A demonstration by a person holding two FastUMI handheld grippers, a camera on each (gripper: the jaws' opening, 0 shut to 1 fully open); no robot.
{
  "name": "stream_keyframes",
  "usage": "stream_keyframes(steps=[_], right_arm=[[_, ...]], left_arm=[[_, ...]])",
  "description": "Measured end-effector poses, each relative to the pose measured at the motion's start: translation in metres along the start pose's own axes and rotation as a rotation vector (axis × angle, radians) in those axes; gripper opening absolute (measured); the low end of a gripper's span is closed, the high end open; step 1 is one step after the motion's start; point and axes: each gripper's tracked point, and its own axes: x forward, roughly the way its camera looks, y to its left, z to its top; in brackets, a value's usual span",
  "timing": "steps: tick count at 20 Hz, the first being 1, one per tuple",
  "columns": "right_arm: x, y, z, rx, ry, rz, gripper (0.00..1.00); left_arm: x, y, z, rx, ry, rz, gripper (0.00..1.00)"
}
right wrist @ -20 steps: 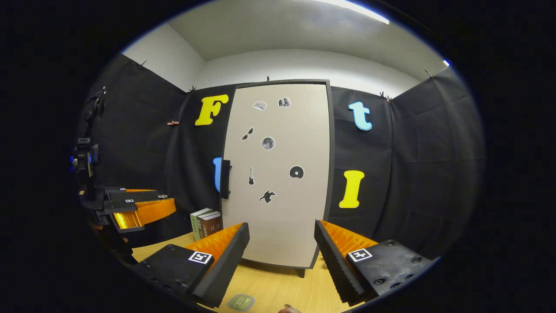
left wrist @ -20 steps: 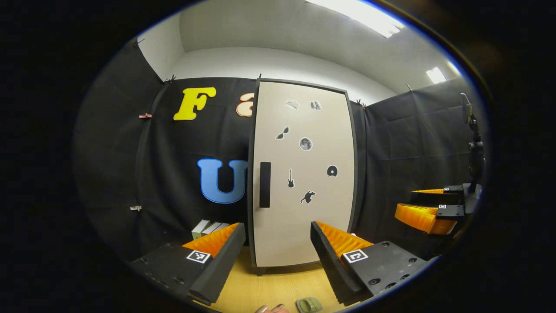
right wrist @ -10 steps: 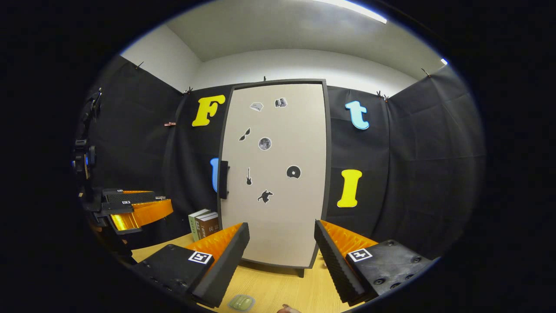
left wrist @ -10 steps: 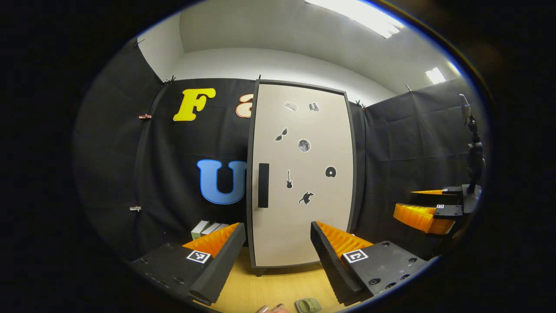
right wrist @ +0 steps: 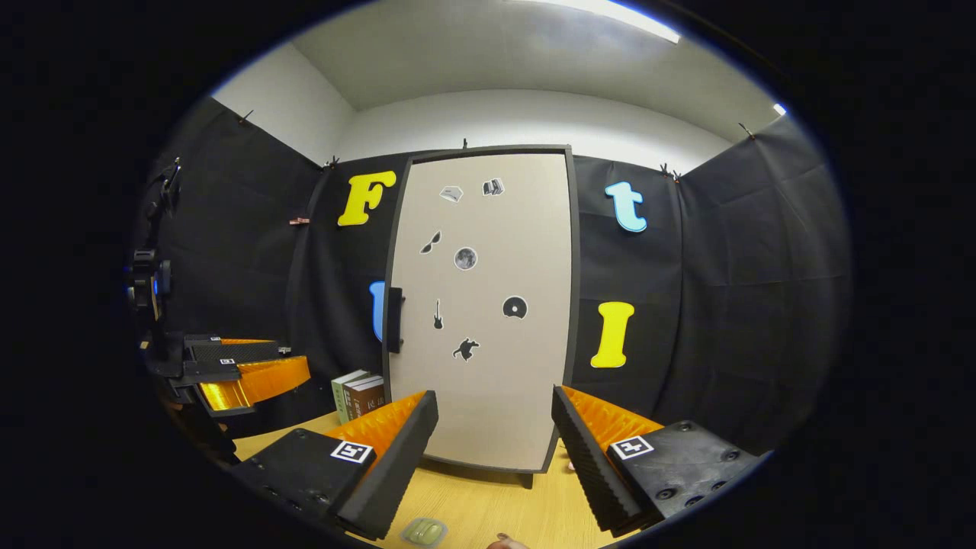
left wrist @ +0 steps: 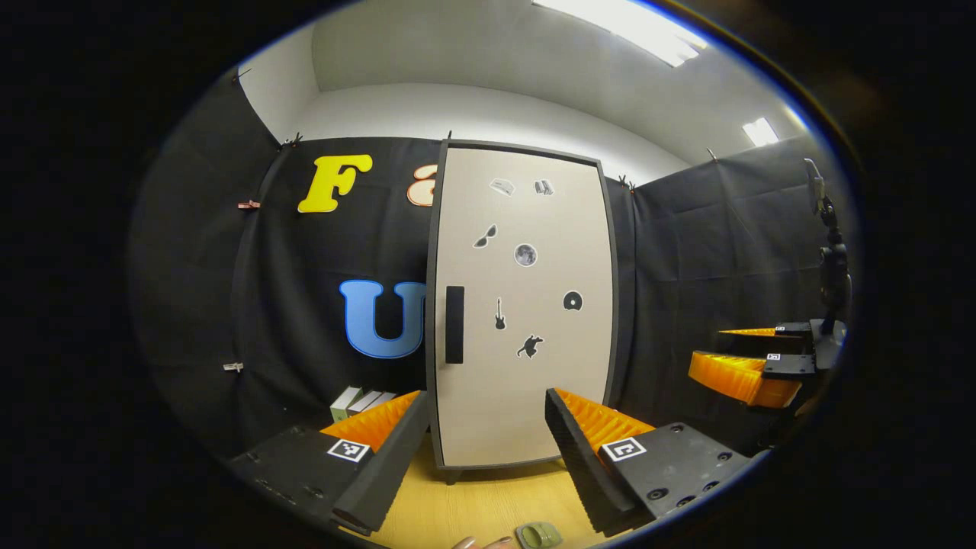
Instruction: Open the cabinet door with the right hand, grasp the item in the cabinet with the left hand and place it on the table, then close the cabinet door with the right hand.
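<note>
Right gripper view, closed cabinet door (right wrist: 488, 305), books (right wrist: 358, 394) left, table (right wrist: 488, 507).

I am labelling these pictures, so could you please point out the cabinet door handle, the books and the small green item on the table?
door handle (left wrist: 454, 324), left gripper view, mid-bar
books (right wrist: 360, 394), right gripper view, spines
small green item (right wrist: 424, 531), right gripper view, top

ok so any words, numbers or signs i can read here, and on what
Nothing here reads clearly.
Books: print on the spines, too small to read.
Door: stickers are pictures, with no words.
Left gripper and right gripper: square code tags, with no words or numbers.
</note>
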Motion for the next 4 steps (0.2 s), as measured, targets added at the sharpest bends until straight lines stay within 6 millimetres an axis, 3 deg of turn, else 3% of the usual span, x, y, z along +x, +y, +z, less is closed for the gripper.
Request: stream_keyframes(steps=[4], right_arm=[[-0.0014, 0.0009, -0.0021, -0.003, 0.008, 0.0, 1.0]], left_arm=[[-0.0018, 0.0005, -0.0016, 0.002, 0.005, 0.003, 0.95]])
